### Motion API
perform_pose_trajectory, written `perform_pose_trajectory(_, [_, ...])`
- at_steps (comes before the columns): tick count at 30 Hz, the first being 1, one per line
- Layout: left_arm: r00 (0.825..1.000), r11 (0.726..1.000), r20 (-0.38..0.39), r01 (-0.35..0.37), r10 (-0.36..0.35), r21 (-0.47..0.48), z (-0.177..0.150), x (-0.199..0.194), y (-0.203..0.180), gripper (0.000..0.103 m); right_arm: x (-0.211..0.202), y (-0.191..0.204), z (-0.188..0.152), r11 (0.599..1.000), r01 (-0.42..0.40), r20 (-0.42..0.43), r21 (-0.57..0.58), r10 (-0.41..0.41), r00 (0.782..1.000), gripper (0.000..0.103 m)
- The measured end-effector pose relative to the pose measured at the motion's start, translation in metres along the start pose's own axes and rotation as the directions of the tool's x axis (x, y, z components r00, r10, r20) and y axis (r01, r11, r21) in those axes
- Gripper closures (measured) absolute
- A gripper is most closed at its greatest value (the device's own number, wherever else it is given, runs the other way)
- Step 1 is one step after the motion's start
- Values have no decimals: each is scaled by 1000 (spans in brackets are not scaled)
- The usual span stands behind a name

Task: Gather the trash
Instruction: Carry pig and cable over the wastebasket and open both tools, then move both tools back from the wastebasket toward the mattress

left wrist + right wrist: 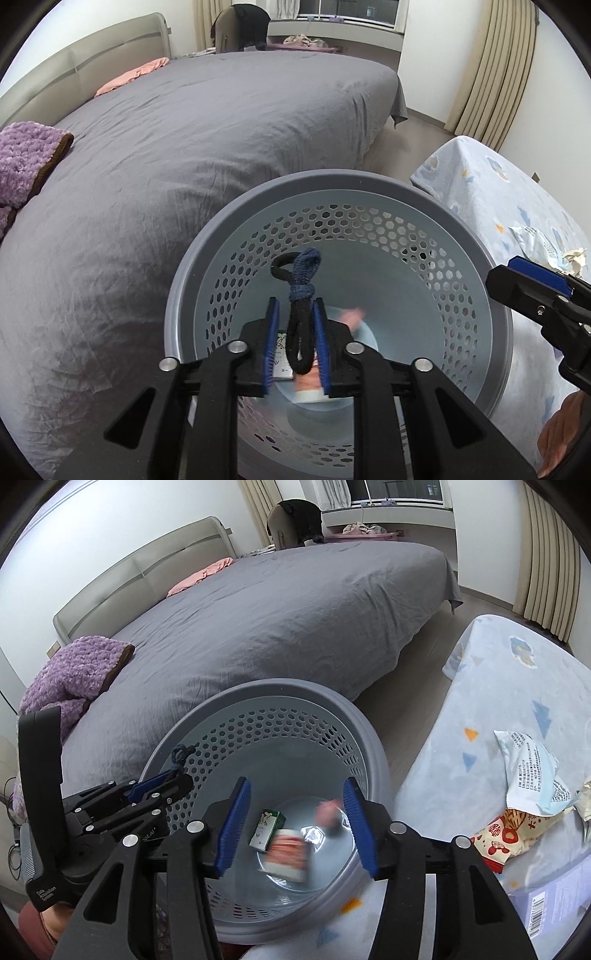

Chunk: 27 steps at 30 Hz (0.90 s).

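A grey perforated waste basket (369, 184) stands between the bed and a low table. My left gripper (297, 312) is shut on a black and blue knotted hair band (300, 291) and holds it over the basket's mouth. It also shows in the right wrist view (177, 771). My right gripper (295, 794) is open and empty above the basket (369, 734). Inside lie a small green carton (266, 829), a red and white packet (290, 853) and a blurred pink item (327, 812). More trash lies on the table: a white printed wrapper (532, 771) and a red patterned bag (506, 834).
A bed with a grey cover (207, 122) fills the left and back. A purple fluffy blanket (74, 679) lies on it. The low table has a pale blue patterned cloth (491, 686). A box with a barcode (546, 912) sits at its near edge. Curtains (491, 66) hang at the right.
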<state>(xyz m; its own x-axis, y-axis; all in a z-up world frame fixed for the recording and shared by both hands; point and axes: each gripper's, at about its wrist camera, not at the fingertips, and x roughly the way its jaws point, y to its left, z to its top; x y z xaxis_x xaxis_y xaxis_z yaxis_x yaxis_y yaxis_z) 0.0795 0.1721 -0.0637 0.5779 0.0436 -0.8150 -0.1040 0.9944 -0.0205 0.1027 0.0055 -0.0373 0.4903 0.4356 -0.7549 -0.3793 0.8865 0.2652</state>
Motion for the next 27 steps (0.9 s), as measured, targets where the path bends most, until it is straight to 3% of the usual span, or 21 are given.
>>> perform_pose_trajectory(6, [1000,1000,0,-9,9,-3,-1,-1,2,67,-2,0,-1,1000,3,1,-3,-3,1000,53])
perform_pose_trajectory(10, [999,1000,24,-21,21,-7,-2,-6,3,42,-4,1,-2,1000,6,3,-2,-6,1000,53])
perform_pose_trajectory(15, [999,1000,35,-24,24,-9,-2,-11,5,38,-6,2,-3,1000,10,4,-3,-10,1000,52])
perform_pose_trajectory(20, [999,999,46,-28,29,-19,-2,-14,7,27,-10,2,-4,1000,17,10,-1,-17,1000,51])
perform_pose_trajectory(27, [998,997,-21,65,-66,-39,-3,-8,8,18,-17,2,-6,1000,29,14,0,-29,999,51])
